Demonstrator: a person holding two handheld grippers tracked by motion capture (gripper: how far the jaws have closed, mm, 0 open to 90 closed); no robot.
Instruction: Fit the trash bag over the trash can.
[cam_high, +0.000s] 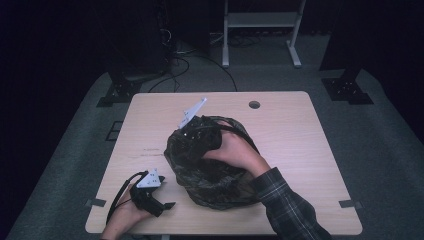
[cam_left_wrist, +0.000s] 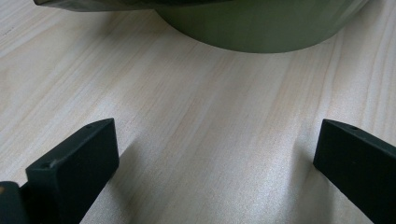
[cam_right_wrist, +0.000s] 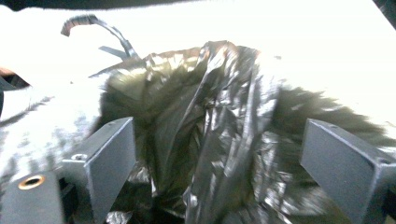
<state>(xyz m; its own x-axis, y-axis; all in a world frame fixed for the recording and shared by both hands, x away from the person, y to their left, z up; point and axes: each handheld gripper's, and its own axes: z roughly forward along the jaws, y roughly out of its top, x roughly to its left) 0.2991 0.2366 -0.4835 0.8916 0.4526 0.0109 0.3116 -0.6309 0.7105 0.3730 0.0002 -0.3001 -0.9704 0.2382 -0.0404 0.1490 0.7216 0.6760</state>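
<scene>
A crumpled black plastic bag (cam_high: 220, 182) lies on the middle of the light wooden table (cam_high: 295, 135). My right gripper (cam_high: 189, 141) is pushed into the bag's top left part, its grey plate sticking up behind it. In the right gripper view the right gripper (cam_right_wrist: 219, 140) is open, its jaws wide apart with shiny folds of the bag (cam_right_wrist: 229, 107) between and beyond them. My left gripper (cam_high: 166, 201) rests on the table near the front left edge, left of the bag. It is open (cam_left_wrist: 215, 140) over bare wood, and the bag's dark edge (cam_left_wrist: 252, 28) lies a little ahead.
A round cable hole (cam_high: 254, 104) sits near the table's far edge. Tape marks (cam_high: 95, 202) stick at the front corners. Behind the table on the grey carpet are black stand feet (cam_high: 117, 92), cables (cam_high: 180, 65) and a white desk frame (cam_high: 260, 20).
</scene>
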